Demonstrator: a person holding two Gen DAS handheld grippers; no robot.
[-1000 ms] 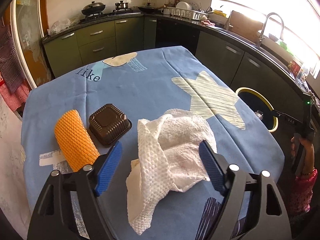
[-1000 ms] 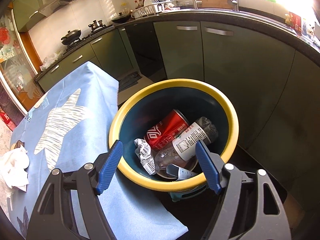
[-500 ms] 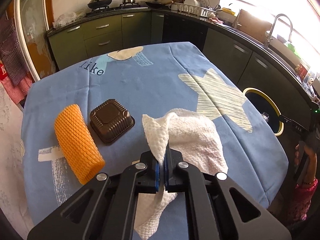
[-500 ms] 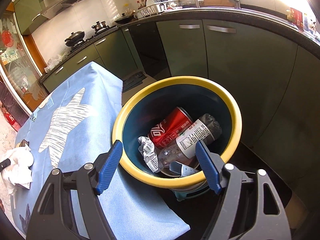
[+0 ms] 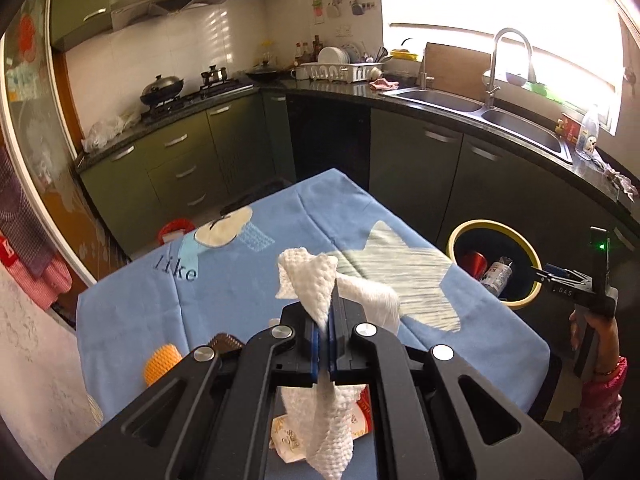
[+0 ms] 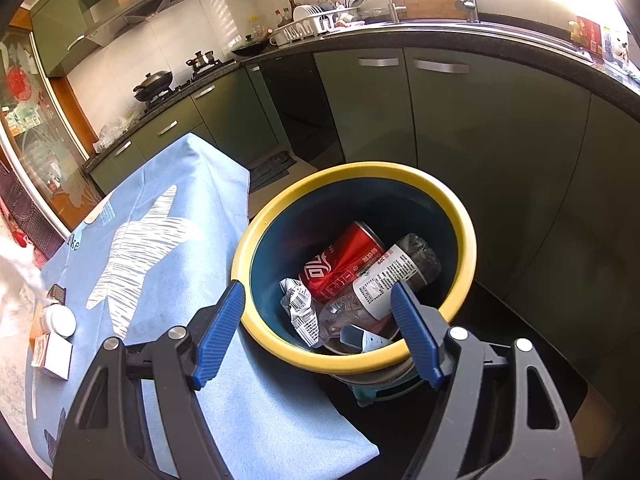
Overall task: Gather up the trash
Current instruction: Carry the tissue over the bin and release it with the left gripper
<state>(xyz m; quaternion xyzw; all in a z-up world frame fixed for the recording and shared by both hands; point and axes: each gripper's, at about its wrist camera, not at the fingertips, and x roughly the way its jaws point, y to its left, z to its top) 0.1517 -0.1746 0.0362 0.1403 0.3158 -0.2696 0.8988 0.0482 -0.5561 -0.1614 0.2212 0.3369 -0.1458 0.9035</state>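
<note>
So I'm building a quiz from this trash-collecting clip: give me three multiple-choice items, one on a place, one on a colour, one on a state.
1. Where does the red can lie?
A. in the bin
B. on the table
C. in the sink

2. What colour is the bin's rim?
A. red
B. white
C. yellow

3. How is the left gripper?
A. open and empty
B. shut on the white paper towel
C. shut on a bottle

Key: 1 A, the can rests among the trash inside; 2 C, a yellow ring tops the dark bin; 3 B, the towel is pinched between the blue pads.
</note>
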